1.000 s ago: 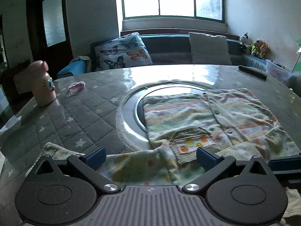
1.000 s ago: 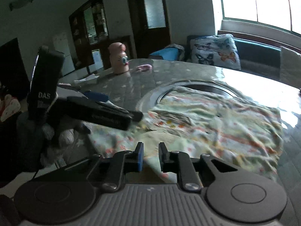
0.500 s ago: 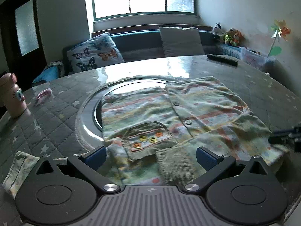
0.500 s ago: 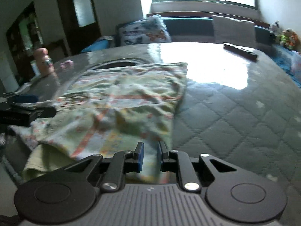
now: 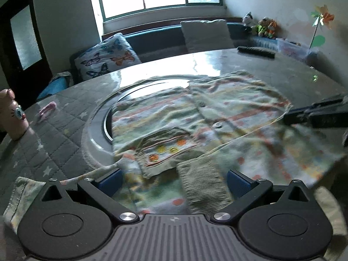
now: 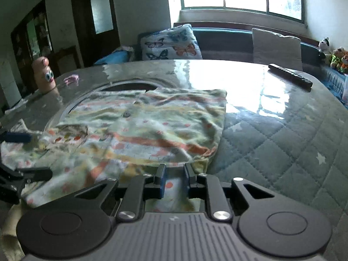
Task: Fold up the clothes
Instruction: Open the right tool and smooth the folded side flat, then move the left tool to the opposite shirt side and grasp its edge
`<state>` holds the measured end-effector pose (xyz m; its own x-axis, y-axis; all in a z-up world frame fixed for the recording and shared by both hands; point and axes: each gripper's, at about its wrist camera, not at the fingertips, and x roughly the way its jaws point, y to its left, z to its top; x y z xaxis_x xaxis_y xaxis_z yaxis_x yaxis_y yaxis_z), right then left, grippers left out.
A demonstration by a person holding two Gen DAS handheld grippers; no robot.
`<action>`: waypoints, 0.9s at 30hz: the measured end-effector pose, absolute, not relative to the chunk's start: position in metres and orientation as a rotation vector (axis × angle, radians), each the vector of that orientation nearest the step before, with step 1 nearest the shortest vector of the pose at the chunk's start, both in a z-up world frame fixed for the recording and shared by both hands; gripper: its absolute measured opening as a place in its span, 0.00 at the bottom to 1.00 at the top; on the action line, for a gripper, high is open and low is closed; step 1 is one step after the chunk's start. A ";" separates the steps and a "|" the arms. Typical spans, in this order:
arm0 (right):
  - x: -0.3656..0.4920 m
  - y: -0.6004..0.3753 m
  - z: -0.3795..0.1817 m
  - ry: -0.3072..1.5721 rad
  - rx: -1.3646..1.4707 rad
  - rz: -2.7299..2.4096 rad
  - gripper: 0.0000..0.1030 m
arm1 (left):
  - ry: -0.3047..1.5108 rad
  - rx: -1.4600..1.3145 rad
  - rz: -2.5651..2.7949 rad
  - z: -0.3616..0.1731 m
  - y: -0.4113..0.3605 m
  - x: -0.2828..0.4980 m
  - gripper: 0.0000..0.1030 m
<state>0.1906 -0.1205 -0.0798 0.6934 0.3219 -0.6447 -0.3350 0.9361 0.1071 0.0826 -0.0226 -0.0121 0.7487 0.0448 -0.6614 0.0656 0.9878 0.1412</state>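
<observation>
A small patterned shirt [image 5: 195, 117] with buttons and a chest pocket lies spread on the round table; it also shows in the right wrist view [image 6: 141, 126]. One sleeve with a ribbed cuff [image 5: 202, 187] is folded across its near edge. My left gripper [image 5: 174, 179] is open, its jaws wide apart over that near edge. My right gripper [image 6: 175, 179] has its jaws nearly together on the shirt's near right sleeve fabric [image 6: 174, 195]. The right gripper also shows at the right edge of the left wrist view [image 5: 315, 115].
The table [image 6: 282, 141] has a quilted star cover and a round glass inset [image 5: 102, 117]. A pink bottle [image 6: 43, 76] and a small pink item [image 6: 71, 78] stand at the far left. A remote [image 6: 289, 77] lies far right. A bench with cushions [image 5: 108, 58] runs behind.
My right gripper swung from the shirt's left side around to its right side with the sleeve fabric. The left gripper drew back and turned right, staying open. The sleeve now lies folded across the shirt.
</observation>
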 end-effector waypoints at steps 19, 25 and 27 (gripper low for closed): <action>0.128 -0.035 -0.075 0.658 -0.232 0.634 0.35 | 0.691 0.118 0.009 0.004 -0.005 0.067 1.00; 0.112 -0.049 -0.064 0.660 -0.210 0.631 0.36 | 0.682 0.127 -0.041 0.005 -0.017 0.062 1.00; 0.108 -0.062 -0.062 0.670 -0.185 0.598 0.37 | 0.689 0.130 -0.056 0.002 -0.021 0.062 1.00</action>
